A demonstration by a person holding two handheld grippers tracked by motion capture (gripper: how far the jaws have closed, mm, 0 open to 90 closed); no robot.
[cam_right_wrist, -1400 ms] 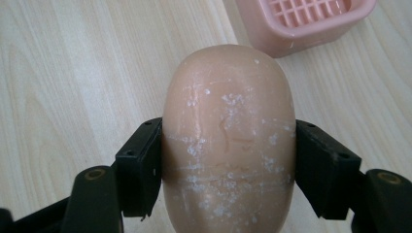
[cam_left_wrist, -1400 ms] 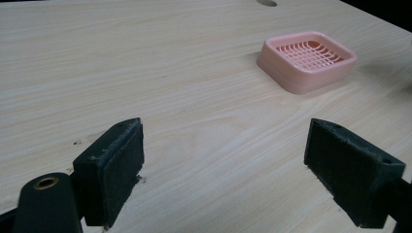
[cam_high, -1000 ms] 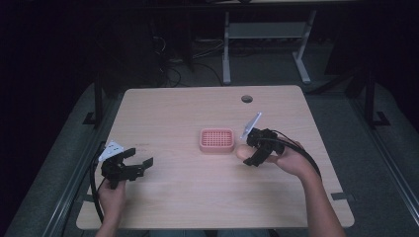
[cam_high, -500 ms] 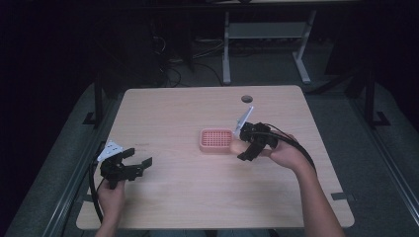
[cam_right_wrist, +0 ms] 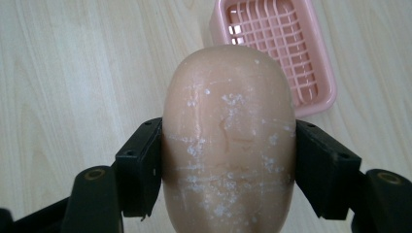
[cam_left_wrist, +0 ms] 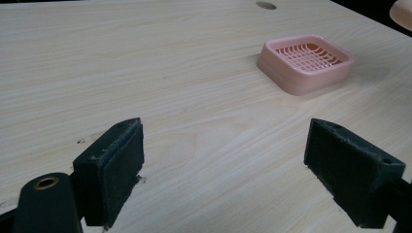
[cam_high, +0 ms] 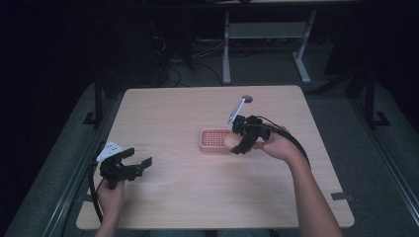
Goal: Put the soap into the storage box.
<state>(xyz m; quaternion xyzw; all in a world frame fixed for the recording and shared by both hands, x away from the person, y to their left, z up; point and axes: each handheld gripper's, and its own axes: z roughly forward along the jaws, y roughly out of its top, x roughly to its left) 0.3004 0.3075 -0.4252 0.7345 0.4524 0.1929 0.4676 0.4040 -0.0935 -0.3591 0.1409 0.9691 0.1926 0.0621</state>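
Left gripper (cam_high: pixel 129 167): sits at the near left of the bench (cam_high: pixel 188 113), held from below by the person's left hand (cam_high: pixel 109 197); its fingers (cam_left_wrist: pixel 114 167) stand wide apart with nothing between them, low over bare wood in the left gripper view.
Grey plate (cam_high: pixel 109 148): three-cornered, on top of the left gripper, at its far side.
Bench: pale wood grain, square with rounded corners; it carries the soap dish right of its middle.
Soap dish (cam_high: pixel 215 139): pink, rectangular with rounded corners and a gridded floor; it rests flat on the bench, well apart from the left gripper and just left of the right gripper. In the left gripper view (cam_left_wrist: pixel 305 62) it lies far and to the right; in the right gripper view (cam_right_wrist: pixel 277 48) it lies beyond the soap, partly hidden by it.
Soap bar (cam_right_wrist: pixel 228 141): peach, oval, flecked with white; it is clamped across its width between the right gripper's fingers and held off the bench, just right of the soap dish (cam_high: pixel 232 141).
Right gripper (cam_high: pixel 242 142): right of the bench's middle, held by the person's right hand (cam_high: pixel 275 146); its fingers (cam_right_wrist: pixel 138 167) are closed against both sides of the soap bar.
Cable port (cam_high: pixel 246 98): a round dark hole in the bench, far of the right gripper.
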